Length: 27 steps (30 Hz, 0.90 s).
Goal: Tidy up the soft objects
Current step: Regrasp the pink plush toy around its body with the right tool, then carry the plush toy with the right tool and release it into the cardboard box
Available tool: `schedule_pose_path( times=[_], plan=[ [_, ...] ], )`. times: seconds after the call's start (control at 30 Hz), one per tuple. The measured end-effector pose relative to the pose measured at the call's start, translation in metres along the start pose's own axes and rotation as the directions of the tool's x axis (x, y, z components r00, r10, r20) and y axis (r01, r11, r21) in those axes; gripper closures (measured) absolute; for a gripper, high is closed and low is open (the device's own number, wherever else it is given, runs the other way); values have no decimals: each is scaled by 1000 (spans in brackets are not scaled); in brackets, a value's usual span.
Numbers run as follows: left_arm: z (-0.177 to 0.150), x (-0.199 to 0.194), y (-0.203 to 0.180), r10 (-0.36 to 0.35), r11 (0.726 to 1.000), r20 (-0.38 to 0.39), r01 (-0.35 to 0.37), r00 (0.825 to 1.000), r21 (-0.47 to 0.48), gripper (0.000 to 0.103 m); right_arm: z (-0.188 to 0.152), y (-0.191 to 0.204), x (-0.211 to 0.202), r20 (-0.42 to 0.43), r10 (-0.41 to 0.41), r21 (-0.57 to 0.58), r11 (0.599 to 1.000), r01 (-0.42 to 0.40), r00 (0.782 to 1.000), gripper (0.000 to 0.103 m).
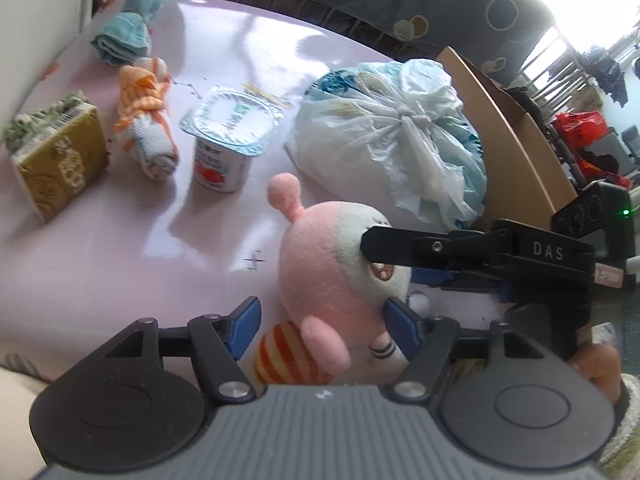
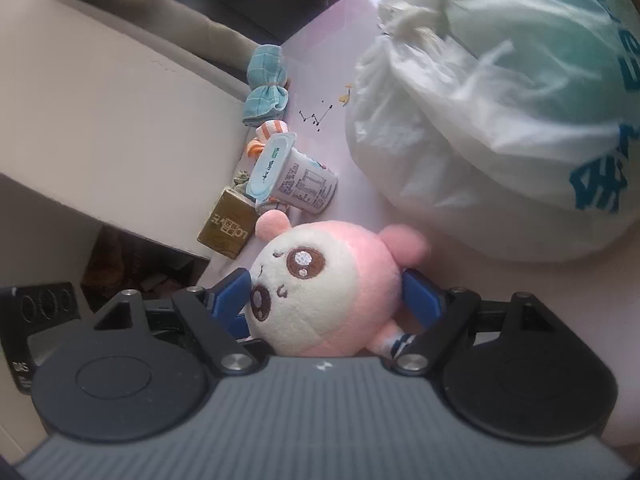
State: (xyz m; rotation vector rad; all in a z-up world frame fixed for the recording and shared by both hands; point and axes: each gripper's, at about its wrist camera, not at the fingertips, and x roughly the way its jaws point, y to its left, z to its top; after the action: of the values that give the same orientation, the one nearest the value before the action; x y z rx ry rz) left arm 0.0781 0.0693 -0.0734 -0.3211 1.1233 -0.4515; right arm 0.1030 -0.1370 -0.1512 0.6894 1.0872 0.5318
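Pale pink tabletop (image 1: 120,264) spreads under everything we see, with a cream sofa along one edge and an open cardboard box (image 1: 516,136) at the far right. Largest on it is a knotted white plastic bag (image 1: 400,120), lying just beside the box. Next comes the pink plush toy (image 2: 320,292), lying near the bag, its round head between the blue pads of our right gripper (image 2: 326,300); the pads sit against both sides of the head, so we judge it grasped, though how firmly we cannot tell. Our left gripper (image 1: 320,324) stands released around the toy's lower body, one pad apart from it and the other touching or nearly so. Smaller still, well apart, are a tan carton (image 1: 60,160), a yogurt cup (image 1: 224,140), an orange-striped rolled cloth (image 1: 148,120) and a teal rolled cloth (image 1: 128,28).

We judge the step in hand to be picking up the plush. Next we probably need a lift clear of the table and a carry toward the box, keeping the left jaws out of the way.
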Motion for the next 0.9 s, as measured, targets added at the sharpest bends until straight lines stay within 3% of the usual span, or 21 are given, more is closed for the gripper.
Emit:
schedule_pose_path(
  times=[0.1,0.23,0.47,0.73,0.9],
  plan=[
    [0,6,-2,-30,1000,-13,29,999,-7,38,-4,-8,4,-18,47,42,998,-46,999,22],
    [-2,1,-12,-6,1000,0,6,1000,7,39,-9,-8,-1,0,72,61,996,-72,997,25],
    [-7,-44,-37,42,996,98,-49,994,72,39,-12,21,-26,36,143,-11,990,-143,989,25],
    [13,-105,-90,69,977,267,-120,961,178,39,7,71,-77,144,252,-153,961,-230,957,25],
    [45,-124,-143,10,957,338,-107,941,270,39,35,90,-139,248,268,-238,948,-209,931,25]
  ],
)
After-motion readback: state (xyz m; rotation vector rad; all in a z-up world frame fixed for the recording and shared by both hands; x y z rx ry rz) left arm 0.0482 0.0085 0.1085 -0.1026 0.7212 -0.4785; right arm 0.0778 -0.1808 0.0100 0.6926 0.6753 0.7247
